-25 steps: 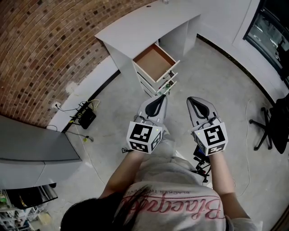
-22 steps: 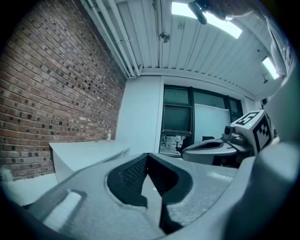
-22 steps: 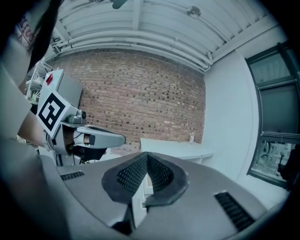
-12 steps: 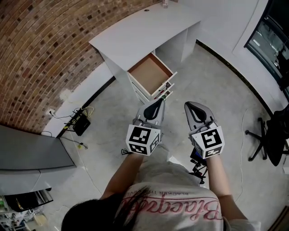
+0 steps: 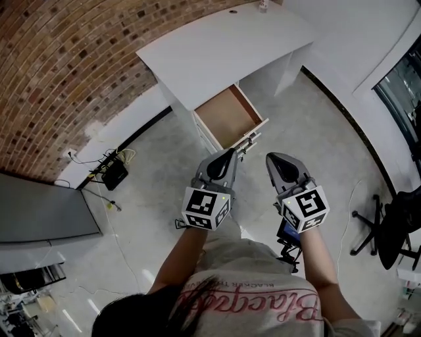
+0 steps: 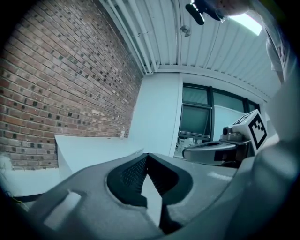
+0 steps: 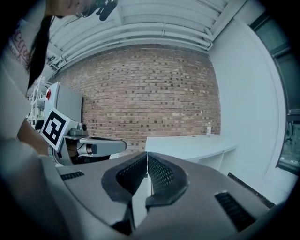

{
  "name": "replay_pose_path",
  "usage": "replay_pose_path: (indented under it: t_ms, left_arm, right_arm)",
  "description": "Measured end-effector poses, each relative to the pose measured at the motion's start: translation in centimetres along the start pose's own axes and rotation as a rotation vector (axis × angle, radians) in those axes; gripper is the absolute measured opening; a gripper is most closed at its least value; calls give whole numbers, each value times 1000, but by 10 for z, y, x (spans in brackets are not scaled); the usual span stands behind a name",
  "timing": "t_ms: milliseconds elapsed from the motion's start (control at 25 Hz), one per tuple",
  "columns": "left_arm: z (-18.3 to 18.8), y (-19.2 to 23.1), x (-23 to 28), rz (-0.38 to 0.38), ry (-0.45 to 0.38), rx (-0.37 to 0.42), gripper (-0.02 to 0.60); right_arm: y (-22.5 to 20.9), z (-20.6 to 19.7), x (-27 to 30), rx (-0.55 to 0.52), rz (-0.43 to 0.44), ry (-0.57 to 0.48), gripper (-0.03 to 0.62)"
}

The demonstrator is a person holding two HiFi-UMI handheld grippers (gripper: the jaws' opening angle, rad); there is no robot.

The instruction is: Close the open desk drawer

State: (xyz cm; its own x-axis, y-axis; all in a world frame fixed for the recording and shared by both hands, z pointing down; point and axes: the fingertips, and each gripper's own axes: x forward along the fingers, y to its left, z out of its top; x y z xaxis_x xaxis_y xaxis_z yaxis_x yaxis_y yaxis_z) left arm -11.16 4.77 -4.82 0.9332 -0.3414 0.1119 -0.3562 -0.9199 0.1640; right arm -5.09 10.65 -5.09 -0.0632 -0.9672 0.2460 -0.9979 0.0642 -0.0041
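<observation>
Having stepped closer, I hold my left tongs [image 5: 229, 154] and right tongs [image 5: 273, 158], both pinched together and empty, just short of the open brown-bottomed white desk drawer [image 5: 227, 118], which seems ready for pushing.

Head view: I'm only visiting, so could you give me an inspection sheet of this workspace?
Surface: white desk, bare except for a small bottle near the wall.
Job's things: top drawer pulled open, nothing seen inside.
Clutter: black box on the floor by the wall.
Grippers: left hand-held gripper and right hand-held gripper both shut, empty, short of the drawer.
Cables: wires around the black box.
Surroundings: brick wall, window, office chair.
</observation>
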Motion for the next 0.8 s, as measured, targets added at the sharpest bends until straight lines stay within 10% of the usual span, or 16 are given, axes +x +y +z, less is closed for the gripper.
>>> replay_pose_path:
  t_ms: [800]
  left_arm:
    - [-71, 55, 29, 124, 60, -70, 5]
  right_arm:
    - [-60, -57, 68, -252, 84, 195, 12]
